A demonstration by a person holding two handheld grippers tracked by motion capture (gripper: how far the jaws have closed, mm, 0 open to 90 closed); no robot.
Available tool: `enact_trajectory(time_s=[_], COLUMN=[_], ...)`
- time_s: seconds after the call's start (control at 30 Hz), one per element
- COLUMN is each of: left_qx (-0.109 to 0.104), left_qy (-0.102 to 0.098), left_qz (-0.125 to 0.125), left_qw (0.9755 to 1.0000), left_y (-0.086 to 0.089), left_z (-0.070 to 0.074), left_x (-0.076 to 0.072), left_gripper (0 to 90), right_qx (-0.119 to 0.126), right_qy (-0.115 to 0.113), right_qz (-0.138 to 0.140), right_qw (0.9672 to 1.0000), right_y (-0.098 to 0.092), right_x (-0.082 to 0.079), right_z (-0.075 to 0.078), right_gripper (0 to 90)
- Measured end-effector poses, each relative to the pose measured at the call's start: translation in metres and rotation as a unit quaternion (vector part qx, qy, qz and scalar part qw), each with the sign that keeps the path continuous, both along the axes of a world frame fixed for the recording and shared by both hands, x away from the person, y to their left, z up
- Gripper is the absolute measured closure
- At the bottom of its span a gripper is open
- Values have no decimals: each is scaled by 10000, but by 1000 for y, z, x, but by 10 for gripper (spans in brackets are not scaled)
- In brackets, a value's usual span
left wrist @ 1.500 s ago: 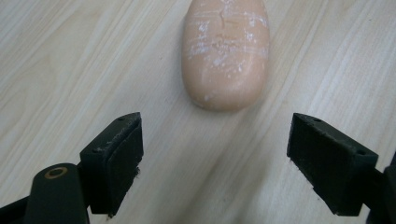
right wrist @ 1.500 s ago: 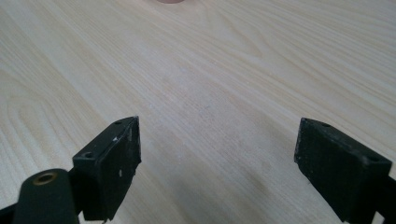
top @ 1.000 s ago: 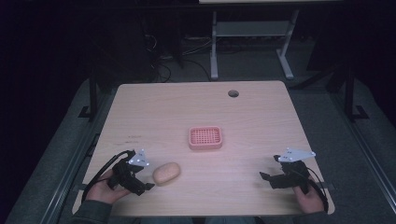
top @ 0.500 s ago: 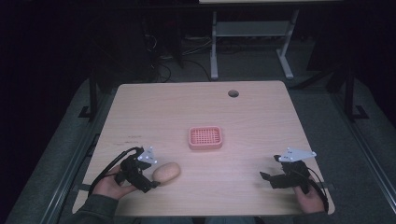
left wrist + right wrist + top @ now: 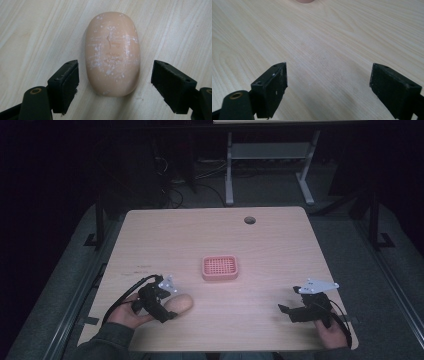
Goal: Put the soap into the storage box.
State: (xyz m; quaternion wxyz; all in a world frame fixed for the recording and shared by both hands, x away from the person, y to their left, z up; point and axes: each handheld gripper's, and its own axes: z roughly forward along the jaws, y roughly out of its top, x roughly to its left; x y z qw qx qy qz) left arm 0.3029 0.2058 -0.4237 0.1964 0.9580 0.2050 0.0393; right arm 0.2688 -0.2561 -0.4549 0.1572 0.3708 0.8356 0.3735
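Soap (image 5: 112, 53) lies on your table (image 5: 270, 245) between your left gripper (image 5: 113, 83)'s jaws, which have just been closing, a gap left on both sides. Your right gripper (image 5: 328, 91) rests wide apart over bare wood.

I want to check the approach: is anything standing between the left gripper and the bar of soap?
Nothing visible. The bar of soap already lies between the left gripper jaws, which have just been closing, with bare table either side.

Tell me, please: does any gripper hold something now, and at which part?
Nothing is held yet. The left gripper jaws, just closing, flank the soap bar near end without touching.
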Motion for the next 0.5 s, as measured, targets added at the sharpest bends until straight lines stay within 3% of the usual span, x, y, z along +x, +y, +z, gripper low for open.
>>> enact_trajectory(time_s=[0.5], left_qx=[359], left_qy=[201], left_qz=[-114], left_qw=[9991], left_y=[-19], left_z=[-6], left_x=[11], left_gripper=[247], right_qx=[23], right_qy=[-4], right_qz=[11], right_qw=[10000], right_y=[1], right_x=[-1], right_z=[0], right_gripper=[142])
